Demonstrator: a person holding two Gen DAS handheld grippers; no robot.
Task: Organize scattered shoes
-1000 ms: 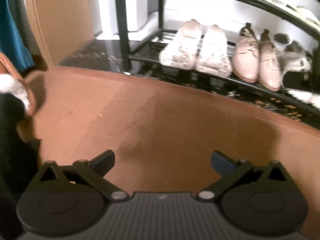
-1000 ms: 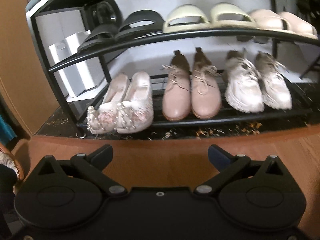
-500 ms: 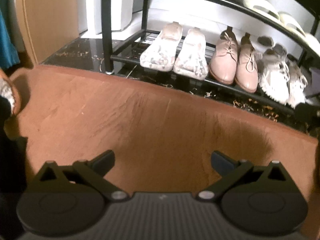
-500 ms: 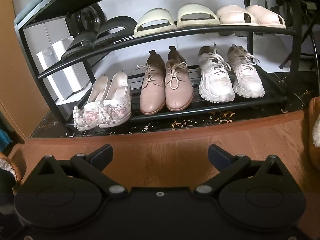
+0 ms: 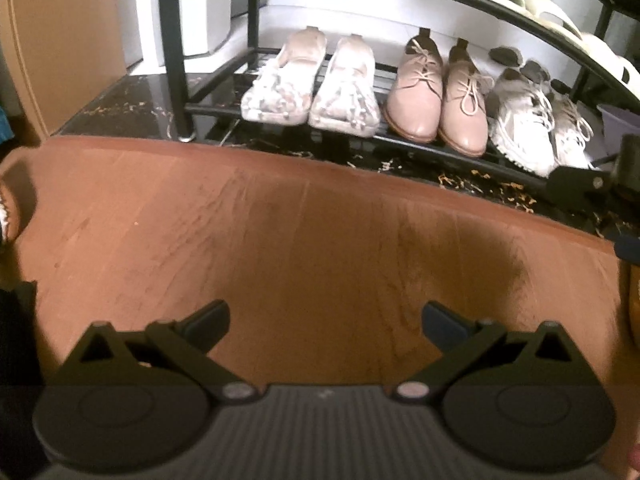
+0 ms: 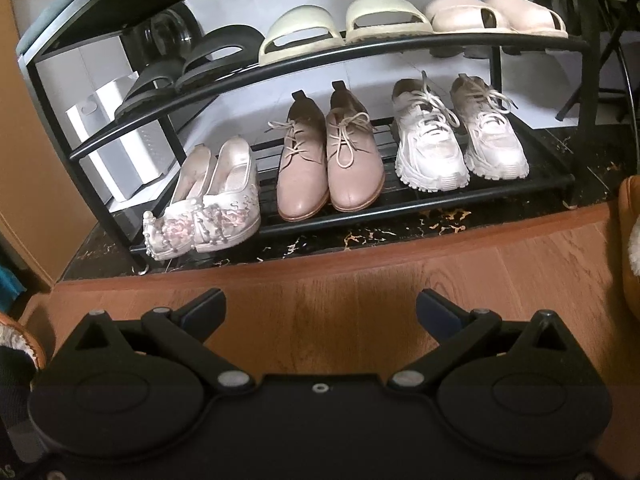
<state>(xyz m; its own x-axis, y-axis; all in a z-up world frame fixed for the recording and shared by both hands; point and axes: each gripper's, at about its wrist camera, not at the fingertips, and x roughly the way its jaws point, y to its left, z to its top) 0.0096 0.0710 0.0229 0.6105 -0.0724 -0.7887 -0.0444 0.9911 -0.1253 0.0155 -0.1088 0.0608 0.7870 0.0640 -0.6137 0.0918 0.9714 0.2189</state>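
Pulled back from the shoe rack (image 6: 304, 54) over the last second, both views now taking in the whole lower shelf rather than part of it. Also swung rightward on the left side, so that the fur-lined brown shoe (image 5: 6, 208) has slid to the very left edge.

Lined up in pairs on the lower shelf, toes outward: beaded white flats (image 6: 204, 204), pink lace-ups (image 6: 328, 164), white sneakers (image 6: 456, 140). Above them, black sandals (image 6: 188, 68), cream slides (image 6: 340, 24) and pale pink slides (image 6: 496, 14). Set toes-out and side by side, probably so each pair reads as one unit and lifts off easily.

Left on the wooden floor (image 6: 400, 292), apart from the rack: a brown fur-lined shoe (image 6: 630, 240) at the right edge of the right view, and another brown rim (image 6: 28, 336) at the lower left. Most likely the last scattered pair.

Left gripper (image 5: 326, 320) held low over bare floor, level, aimed at the rack, jaws spread wide with nothing between them. Right gripper (image 6: 320, 310) likewise low and level, fingers splayed and empty; part of it also shows at the right edge of the left view. Neither near a shoe yet; seemingly a pause to survey before turning toward the brown pair.
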